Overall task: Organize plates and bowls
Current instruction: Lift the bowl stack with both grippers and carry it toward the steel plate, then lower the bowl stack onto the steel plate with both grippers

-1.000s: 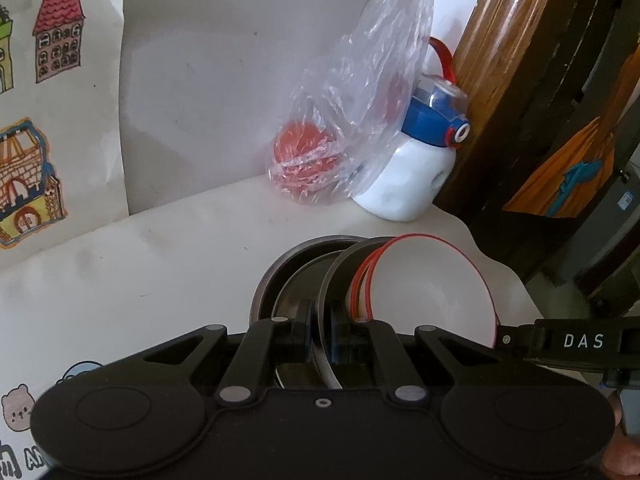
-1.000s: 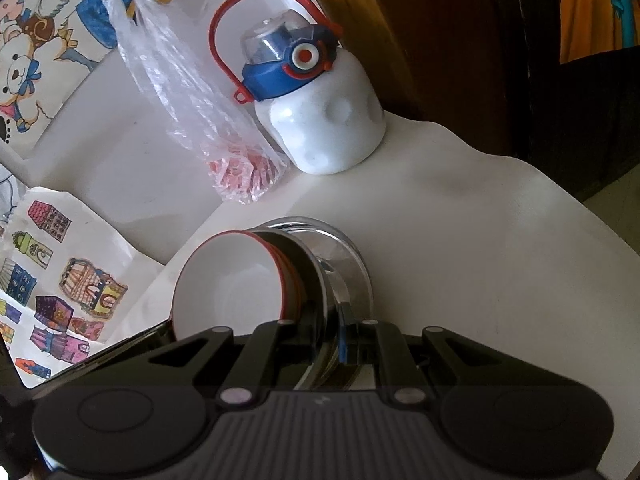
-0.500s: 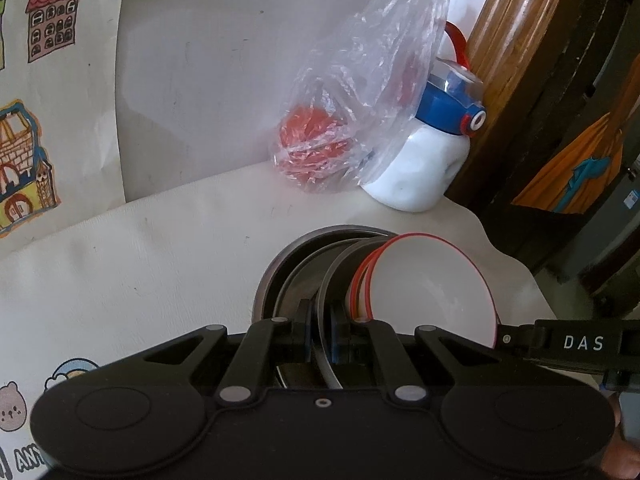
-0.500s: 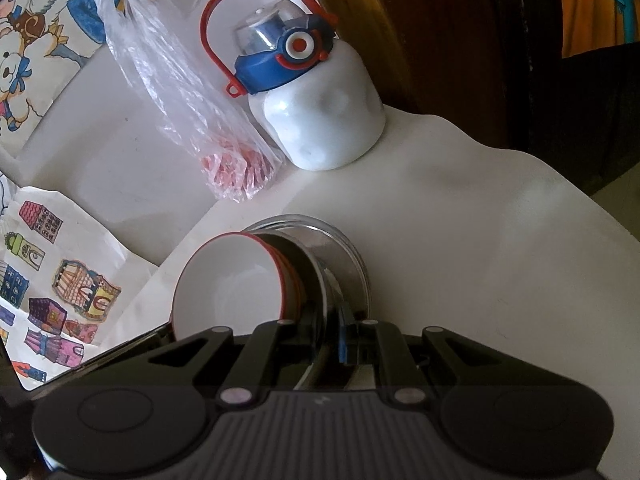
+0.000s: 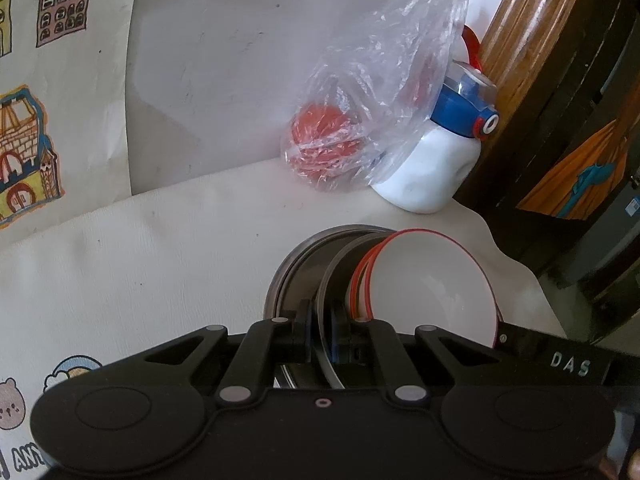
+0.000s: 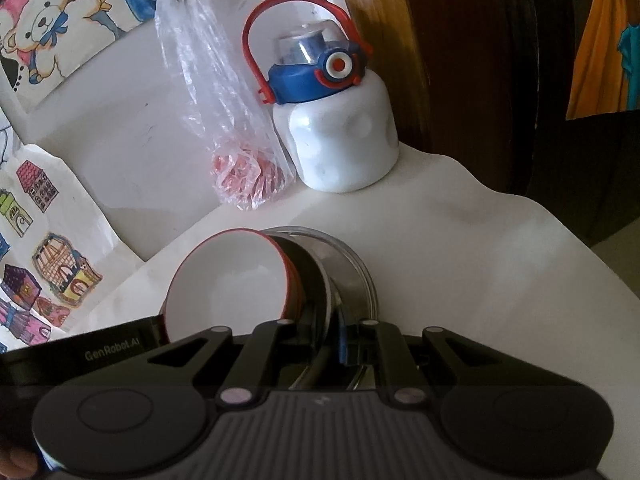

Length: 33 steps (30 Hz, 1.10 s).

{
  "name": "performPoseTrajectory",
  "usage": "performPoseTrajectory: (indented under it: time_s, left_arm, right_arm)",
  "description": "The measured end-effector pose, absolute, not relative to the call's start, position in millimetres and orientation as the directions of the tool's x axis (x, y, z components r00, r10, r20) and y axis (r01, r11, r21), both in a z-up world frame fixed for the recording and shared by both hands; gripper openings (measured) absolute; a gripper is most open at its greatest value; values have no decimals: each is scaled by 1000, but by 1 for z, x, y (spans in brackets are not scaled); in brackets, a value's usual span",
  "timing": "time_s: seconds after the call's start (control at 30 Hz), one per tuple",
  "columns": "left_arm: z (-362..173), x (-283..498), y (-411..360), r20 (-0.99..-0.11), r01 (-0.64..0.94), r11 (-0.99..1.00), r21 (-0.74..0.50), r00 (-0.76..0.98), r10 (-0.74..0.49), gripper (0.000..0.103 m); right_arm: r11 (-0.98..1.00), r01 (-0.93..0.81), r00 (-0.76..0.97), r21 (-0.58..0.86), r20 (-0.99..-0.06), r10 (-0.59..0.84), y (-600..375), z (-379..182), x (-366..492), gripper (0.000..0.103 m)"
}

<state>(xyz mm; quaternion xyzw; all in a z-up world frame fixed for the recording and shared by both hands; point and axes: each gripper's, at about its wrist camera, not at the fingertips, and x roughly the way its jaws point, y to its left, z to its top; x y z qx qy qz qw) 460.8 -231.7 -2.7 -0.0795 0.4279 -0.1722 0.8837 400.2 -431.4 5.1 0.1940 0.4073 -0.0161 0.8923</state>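
Just short of the white water bottle (image 6: pixel 340 148) at the wall, we hold a nested stack of dishes off the table (image 5: pixel 160 260), tipped on edge so their open faces turn sideways. Our left gripper (image 5: pixel 320 336) has its fingers (image 5: pixel 302 332) clamped on the rim of the steel plate (image 5: pixel 288 280); our right gripper (image 6: pixel 332 340) pinches the same steel rims from the other side, so both sit equally near. Within the plate nests a darker steel bowl (image 5: pixel 336 276), and within that two red-rimmed white bowls (image 5: pixel 432 284), apparently empty. We judge the stack's flat axis must swing level before it can be set down on the table. Beside the bottle, nearer the wall drawings, a clear plastic bag (image 5: pixel 380 92) sags around something red (image 5: pixel 324 140).
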Motion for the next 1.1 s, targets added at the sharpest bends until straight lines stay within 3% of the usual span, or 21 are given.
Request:
performPoseTrajectory:
  time_s: [0.5, 0.7, 0.8, 1.0, 1.1]
  left_arm:
    - [-1, 460, -229, -723, 233, 930, -283, 586, -367, 7]
    - [0, 461, -226, -718, 226, 924, -308, 581, -382, 8]
    - [-1, 458, -225, -714, 234, 923, -306, 584, -385, 8]
    - [0, 453, -220, -709, 237, 921, -309, 589, -389, 14]
    - [1, 451, -220, -707, 243, 922, -301, 592, -387, 17]
  right_arm:
    - [908, 183, 681, 378, -715, 160, -435, 3, 399, 14]
    - [929, 165, 713, 330, -691, 119, -428, 3, 392, 15]
    - [940, 170, 725, 297, -683, 85, -427, 4, 387, 26]
    - [950, 160, 745, 270, -664, 63, -427, 4, 378, 30]
    - [955, 171, 756, 242, -654, 31, -426, 6, 374, 38]
